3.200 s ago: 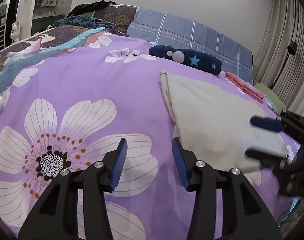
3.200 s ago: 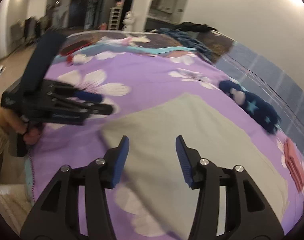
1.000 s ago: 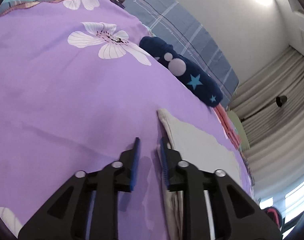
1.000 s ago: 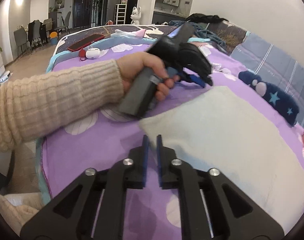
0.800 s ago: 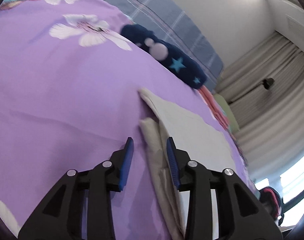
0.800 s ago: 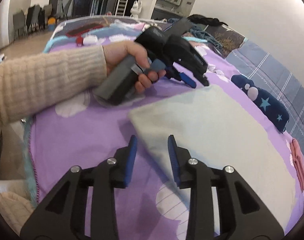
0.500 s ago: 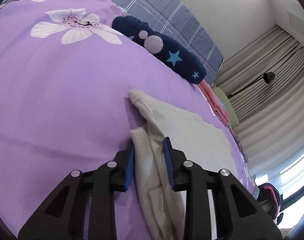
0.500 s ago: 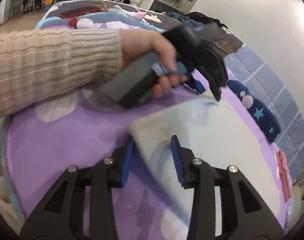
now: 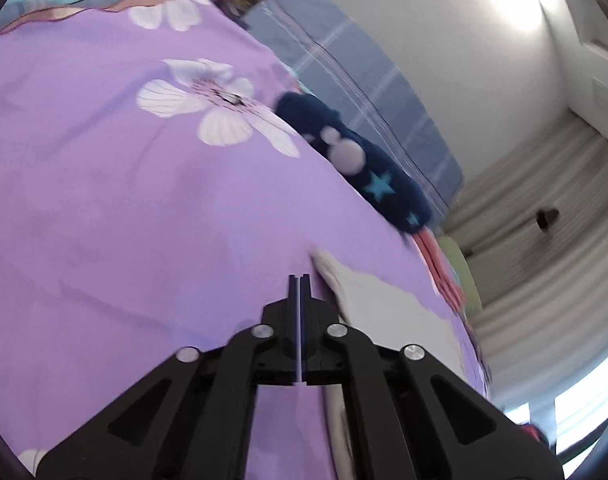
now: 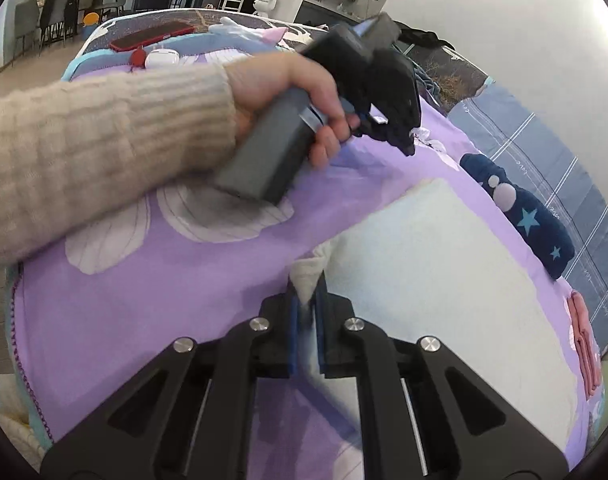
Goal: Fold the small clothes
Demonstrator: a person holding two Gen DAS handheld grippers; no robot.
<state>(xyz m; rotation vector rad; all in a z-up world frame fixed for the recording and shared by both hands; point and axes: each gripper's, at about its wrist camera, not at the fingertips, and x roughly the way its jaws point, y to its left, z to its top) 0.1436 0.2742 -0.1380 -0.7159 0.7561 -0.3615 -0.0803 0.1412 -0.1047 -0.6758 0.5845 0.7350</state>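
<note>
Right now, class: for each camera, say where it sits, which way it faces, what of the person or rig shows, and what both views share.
Left wrist: on the left gripper, looking along its shut fingers over the purple bedspread toward curtains.
Right wrist: on the right gripper, fingers pinching the cream cloth, facing the living area; left hand and knit sleeve show.
Shared: cream cloth, navy star garment, bedspread.

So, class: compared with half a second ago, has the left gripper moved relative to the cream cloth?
Yes. The left gripper, then straddling the cream cloth, now sits shut beside its corner, on the purple bedspread side.
</note>
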